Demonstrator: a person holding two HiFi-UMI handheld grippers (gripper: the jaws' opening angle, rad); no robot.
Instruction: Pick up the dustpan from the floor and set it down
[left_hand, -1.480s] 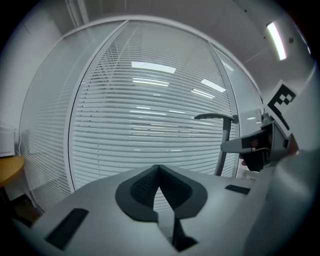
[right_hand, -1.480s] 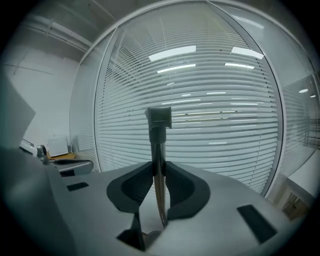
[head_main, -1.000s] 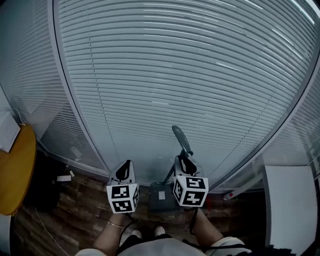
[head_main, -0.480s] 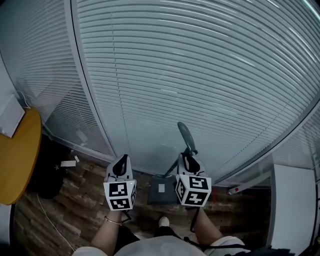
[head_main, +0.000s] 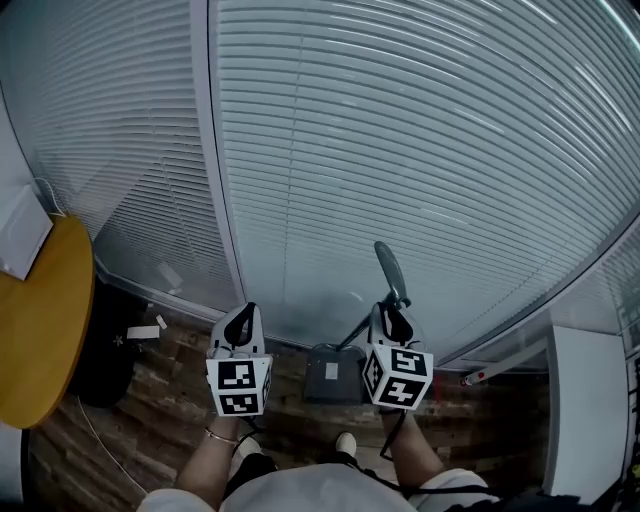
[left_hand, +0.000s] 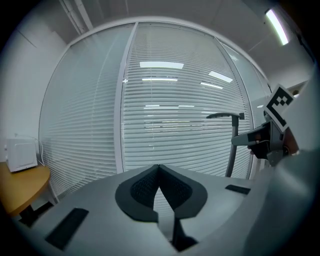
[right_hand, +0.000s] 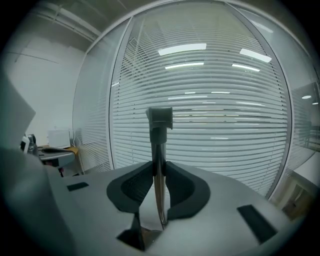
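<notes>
Head view, holdings as they stand.

Item: dustpan (head_main: 331, 377), long-handled. It has a dark, boxy scoop of hard plastic. The scoop is low down between my two arms, over the floor (head_main: 140, 420) at the foot of the blinds (head_main: 420, 150). Whether it touches the boards I cannot tell. The handle (right_hand: 159, 150) is a thin, smooth, upright pole ending in a thicker moulded cap.

Item: right tongs (right_hand: 159, 167). They are pinching the handle partway up, with dark ribbed pads on either side of the pole.

Item: left tongs (left_hand: 159, 170). They are pressed together at the tips with nothing between them, level with the right and apart from the dustpan.

Item: floor of dark wood planks, uneven in tone. Blinds of pale narrow slats. Bench (head_main: 40, 330), round and yellow-topped, well off to my left.

Handling note, my judgement: the step is carrying the dustpan to its resting spot. The pole looks slick and narrow, so the scoop may swing or twist in the pads. I would hold the pinch firm with the pole upright and lower it until the scoop's flat base sits square on the boards, clear of my feet. Only then would I spread the right tongs. The left tongs could steady the pole if it leans.
</notes>
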